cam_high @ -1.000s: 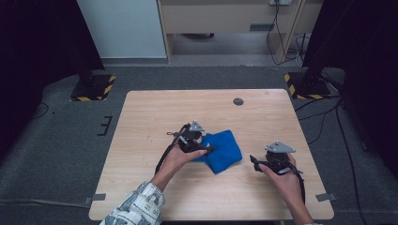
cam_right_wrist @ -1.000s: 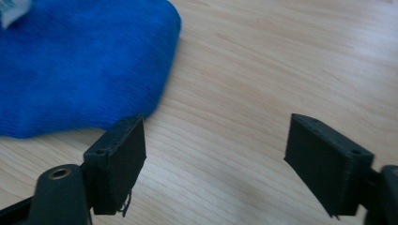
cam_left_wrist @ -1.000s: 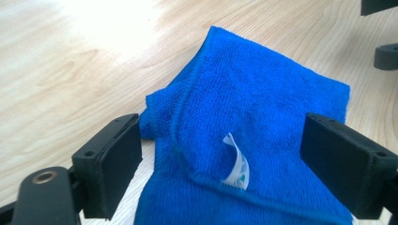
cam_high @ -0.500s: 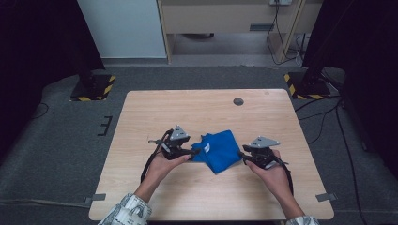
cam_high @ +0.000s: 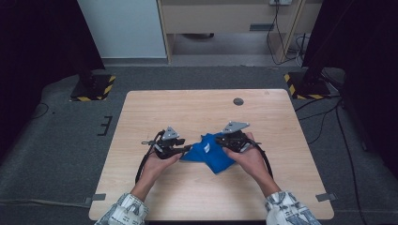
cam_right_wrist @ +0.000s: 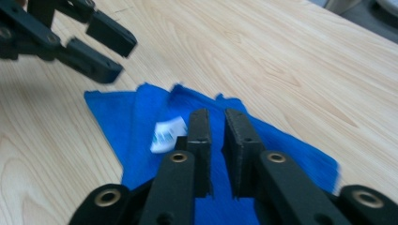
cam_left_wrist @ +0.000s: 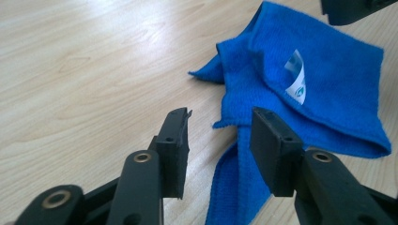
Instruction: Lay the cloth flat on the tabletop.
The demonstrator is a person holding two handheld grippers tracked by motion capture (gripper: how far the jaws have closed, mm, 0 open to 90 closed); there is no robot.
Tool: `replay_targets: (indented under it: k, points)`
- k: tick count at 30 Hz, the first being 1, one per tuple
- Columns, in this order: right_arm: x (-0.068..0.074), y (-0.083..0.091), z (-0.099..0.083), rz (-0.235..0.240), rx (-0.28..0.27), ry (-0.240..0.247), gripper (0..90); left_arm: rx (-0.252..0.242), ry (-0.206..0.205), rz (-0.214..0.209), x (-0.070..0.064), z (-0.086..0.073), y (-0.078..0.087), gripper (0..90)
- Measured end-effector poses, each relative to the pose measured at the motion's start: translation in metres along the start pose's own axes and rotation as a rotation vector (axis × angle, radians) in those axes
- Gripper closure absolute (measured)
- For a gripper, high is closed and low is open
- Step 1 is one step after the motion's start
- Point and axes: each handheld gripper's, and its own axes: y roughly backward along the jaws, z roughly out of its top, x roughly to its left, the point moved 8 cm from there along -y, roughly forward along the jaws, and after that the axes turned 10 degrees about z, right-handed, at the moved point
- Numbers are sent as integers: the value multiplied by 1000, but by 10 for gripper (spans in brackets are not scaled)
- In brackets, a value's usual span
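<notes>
Since a second ago both grippers have been brought in to the cloth (cam_high: pixel 209 151). Nearest, the left gripper (cam_left_wrist: pixel 219 136) is held low at the cloth's left corner, jaws wide, a strip of fabric lying between them, apparently ready for a pinch. The right gripper (cam_right_wrist: pixel 217 129) is poised over the crumpled middle beside the white label (cam_right_wrist: pixel 166 134), jaws narrow with nothing visibly gripped. Beyond, bare desk (cam_high: pixel 187 105) is seen.

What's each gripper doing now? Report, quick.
Left gripper: open, jaws astride the cloth edge.
Right gripper: nearly shut over the cloth; grip cannot be told.
</notes>
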Motion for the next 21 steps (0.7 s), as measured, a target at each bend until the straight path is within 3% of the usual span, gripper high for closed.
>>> replay_targets:
  k: [4, 7, 9, 13, 17, 21]
  points:
    - [4, -16, 2, 3, 38, 2, 618, -23, 5, -13, -2, 2, -2, 565]
    - [-2, -29, -2, -11, 70, -14, 438, -18, 8, -15, -5, 0, -7, 472]
    - [-3, -33, -4, -12, 78, -25, 405, -1, 17, -17, -6, -3, -14, 451]
    - [-6, -44, -18, 1, 132, -50, 517, 21, -13, -17, -11, -6, -22, 436]
    - [-5, -49, -29, 22, 171, -52, 706, 26, -19, -13, -10, -6, -22, 468]
    - [-4, -46, -29, 31, 142, -64, 801, 34, -10, -21, -9, -7, -23, 520]
